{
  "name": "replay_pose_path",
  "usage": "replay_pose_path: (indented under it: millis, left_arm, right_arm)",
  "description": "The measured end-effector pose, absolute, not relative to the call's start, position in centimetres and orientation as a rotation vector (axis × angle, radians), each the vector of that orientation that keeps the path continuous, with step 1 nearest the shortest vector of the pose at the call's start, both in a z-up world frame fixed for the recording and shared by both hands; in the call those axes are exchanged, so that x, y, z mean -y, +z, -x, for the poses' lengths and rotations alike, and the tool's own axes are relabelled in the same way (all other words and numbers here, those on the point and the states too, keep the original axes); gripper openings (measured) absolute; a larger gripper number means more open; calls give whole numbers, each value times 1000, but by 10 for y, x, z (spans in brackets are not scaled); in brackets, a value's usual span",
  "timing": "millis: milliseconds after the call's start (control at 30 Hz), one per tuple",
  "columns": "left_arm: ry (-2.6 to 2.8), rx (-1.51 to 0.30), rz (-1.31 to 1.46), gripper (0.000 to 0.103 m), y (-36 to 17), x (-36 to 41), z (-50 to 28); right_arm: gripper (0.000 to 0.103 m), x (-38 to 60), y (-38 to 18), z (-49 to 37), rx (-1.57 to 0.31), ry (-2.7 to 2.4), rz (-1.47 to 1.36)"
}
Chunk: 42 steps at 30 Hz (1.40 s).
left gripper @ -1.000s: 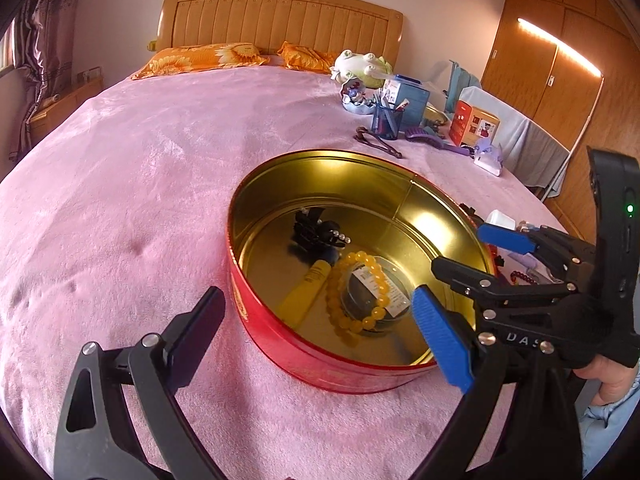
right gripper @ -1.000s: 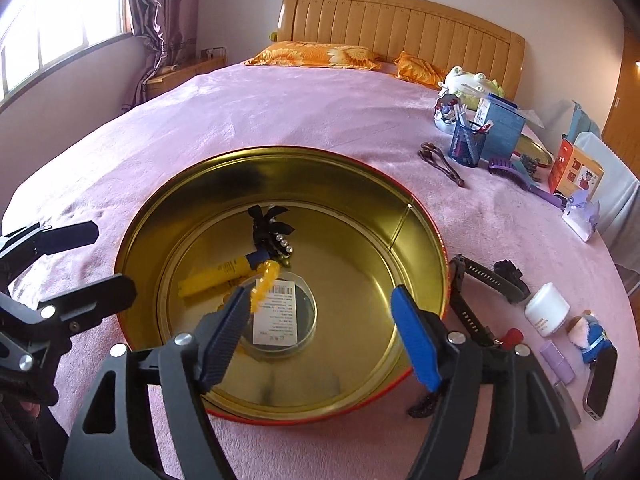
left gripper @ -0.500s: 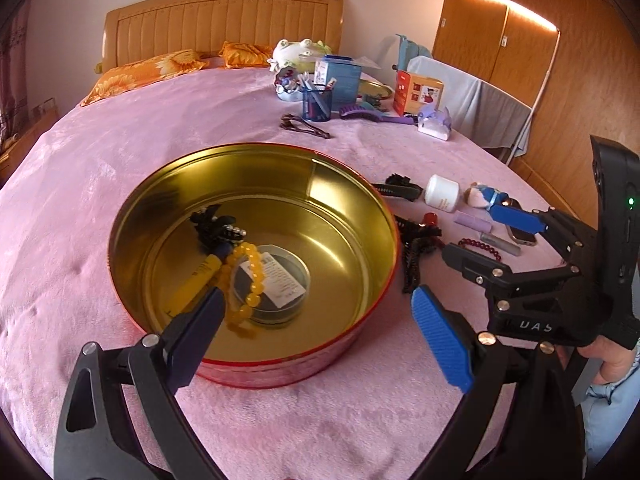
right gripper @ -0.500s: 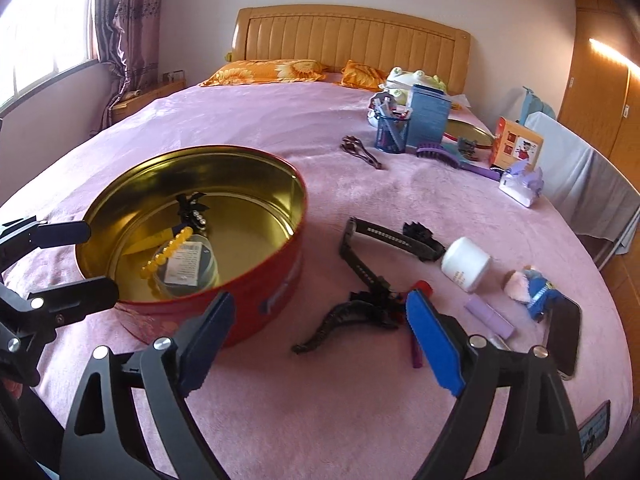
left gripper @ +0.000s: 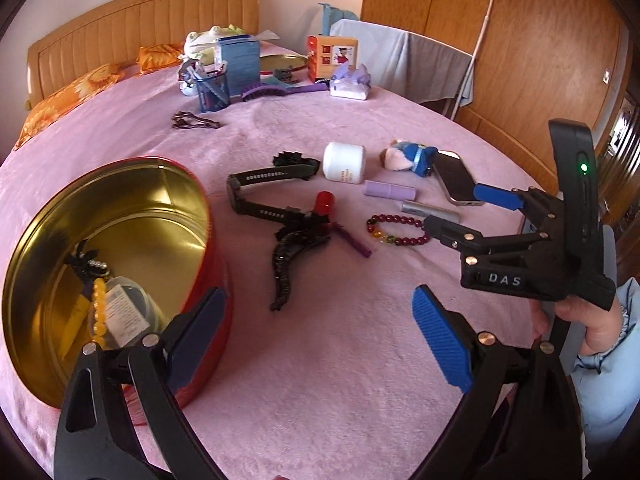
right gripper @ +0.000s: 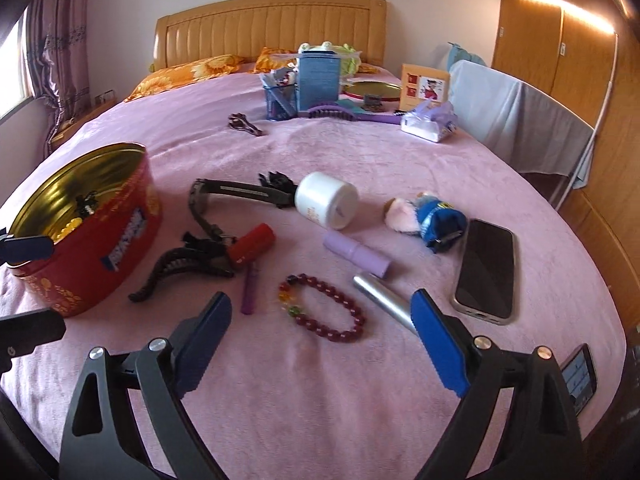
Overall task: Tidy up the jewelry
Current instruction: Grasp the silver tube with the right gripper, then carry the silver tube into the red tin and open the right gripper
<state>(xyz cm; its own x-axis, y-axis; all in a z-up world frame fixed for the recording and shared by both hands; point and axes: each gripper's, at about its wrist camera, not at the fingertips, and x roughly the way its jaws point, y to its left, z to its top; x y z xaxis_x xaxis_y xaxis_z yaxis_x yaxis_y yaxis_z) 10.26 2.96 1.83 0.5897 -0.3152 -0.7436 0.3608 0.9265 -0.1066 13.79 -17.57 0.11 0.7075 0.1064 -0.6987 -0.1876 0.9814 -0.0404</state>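
While the red tin point(right gripper: 86, 240) stands at the near left of the pink bed point(right gripper: 320, 420) with a yellow bead bracelet point(left gripper: 98, 308) already inside, the next piece lies loose: a dark red bead bracelet point(right gripper: 324, 306) with a few coloured beads, flat on the blanket in front of the right gripper point(right gripper: 320, 340). That gripper's jaws have just been opening and stand spread with nothing between them. The left gripper point(left gripper: 316, 336) is likewise spread and empty, beside the tin.

Handling, as judged: light, limp, likely strung on elastic; hard round beads that may roll or slip from the pads. Best taken across the bead strand at the near arc, one pad inside the loop, one outside, pressing into the soft blanket.

Neighbours: silver tube point(right gripper: 382, 298) just right of the bracelet, purple stick point(right gripper: 250, 290) to the left, lilac tube point(right gripper: 356, 254) beyond; phone point(right gripper: 486, 270) further right; black hair claw point(right gripper: 180, 266) and watch point(right gripper: 224, 196) nearer the tin.
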Motion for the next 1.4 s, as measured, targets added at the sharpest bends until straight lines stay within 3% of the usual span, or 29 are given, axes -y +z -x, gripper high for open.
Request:
replay_pose_path:
  millis: [300,367,433,700,733,767,833,933,1400]
  left_arm:
    - [-432,-927,-81,92,-11,11,-140]
    - [-424,-941,-91,92,-16,15,-147]
    - [-426,-951,-90,92,-20,17,-151]
    - [-436,-983,-106,92,-31,26,-157]
    - [-438,-984,-109,92,-31,26,-157]
    - [-440,-982,-111,92,-30,26,-156]
    - [-444,-977,-114,92,-29,27,-155]
    - [-453,-973,-108,92,-26,27,-154]
    - [-433,-889,-76,92,14,-1,-137]
  right_arm:
    - [91,218,-30,-189,-863,148,144]
    - [86,218,-36,-199,-883,154,180]
    - [72,220,-41,-207,-907,174,179]
    - [68,218,-66,-222,-985,223,198]
    - [55,219,-68,-221,-991,230,198]
    - [52,219,-70,-220,-998,221,213]
    - [35,220,-67,-215,-989,230,212]
    - [18,224,-60,-210,-976,216,193]
    - [18,195,18,-176,-831,324,98]
